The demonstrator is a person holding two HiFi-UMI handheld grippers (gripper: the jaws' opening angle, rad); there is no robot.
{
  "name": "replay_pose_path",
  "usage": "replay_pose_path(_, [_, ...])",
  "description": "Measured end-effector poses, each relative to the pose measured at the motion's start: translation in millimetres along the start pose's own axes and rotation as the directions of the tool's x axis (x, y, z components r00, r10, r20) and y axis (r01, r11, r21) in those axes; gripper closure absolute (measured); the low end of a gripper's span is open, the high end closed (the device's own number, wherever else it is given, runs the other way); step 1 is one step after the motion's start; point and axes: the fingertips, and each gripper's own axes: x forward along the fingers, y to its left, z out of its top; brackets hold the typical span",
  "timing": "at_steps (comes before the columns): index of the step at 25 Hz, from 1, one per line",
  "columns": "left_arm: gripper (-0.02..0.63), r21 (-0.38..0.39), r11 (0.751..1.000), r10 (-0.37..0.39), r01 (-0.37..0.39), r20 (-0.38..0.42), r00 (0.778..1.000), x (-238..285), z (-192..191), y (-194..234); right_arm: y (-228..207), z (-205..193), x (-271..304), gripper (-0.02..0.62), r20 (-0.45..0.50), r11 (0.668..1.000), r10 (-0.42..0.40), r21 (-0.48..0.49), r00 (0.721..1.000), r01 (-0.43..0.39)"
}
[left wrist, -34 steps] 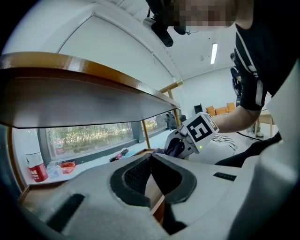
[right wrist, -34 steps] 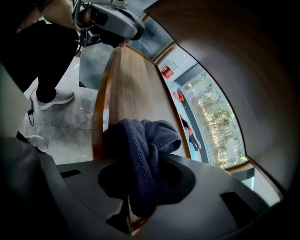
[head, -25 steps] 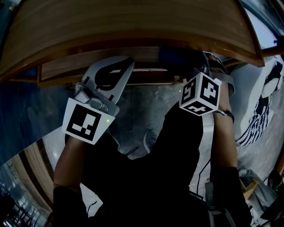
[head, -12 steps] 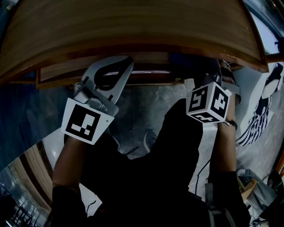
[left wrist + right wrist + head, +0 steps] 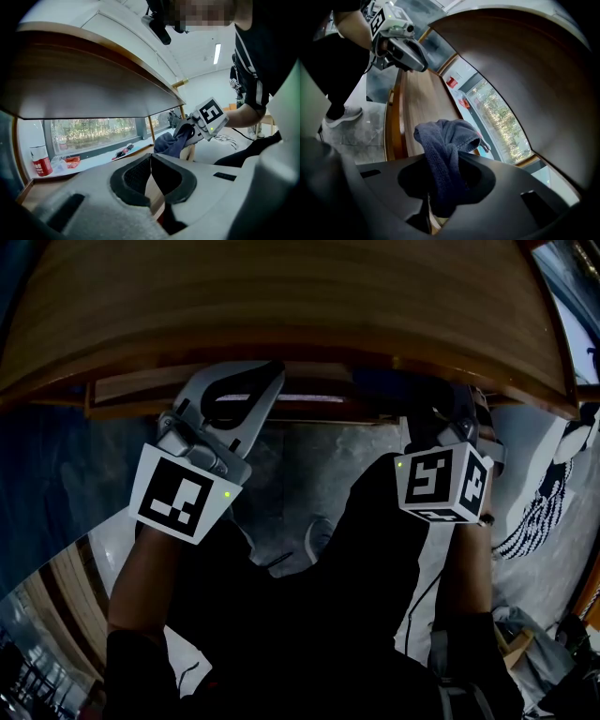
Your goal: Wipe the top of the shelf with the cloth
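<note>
Cloth [image 5: 450,133] sits clenched in right gripper [image 5: 440,180] fingers, left gripper [image 5: 151,159] clenched empty; pre-wipe approach, next needs lifting onto shelf [image 5: 281,296] top

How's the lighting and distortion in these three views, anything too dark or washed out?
Head view: dim overall, the shelf bowed by the wide lens. Left gripper view: bright window behind a shadowed shelf underside. Right gripper view: cloth sharp, window washed out, corners black.
</note>
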Motion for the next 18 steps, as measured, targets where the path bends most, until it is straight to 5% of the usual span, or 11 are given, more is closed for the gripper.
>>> replay_pose_path(5, [0.586,-0.010,1.000,0.022,-0.022,-0.006,1.000,-8,-4,8,6,26,-4,0.508,0.122,0.995,0.026,0.096,0.992,-0.038])
replay_pose_path(18, [0.586,-0.054,0.993,0.109,-0.110,-0.007,0.994,-42,-1,14,31,91,-23,0.508,0.330,0.978,0.080,0.157,0.941,-0.138])
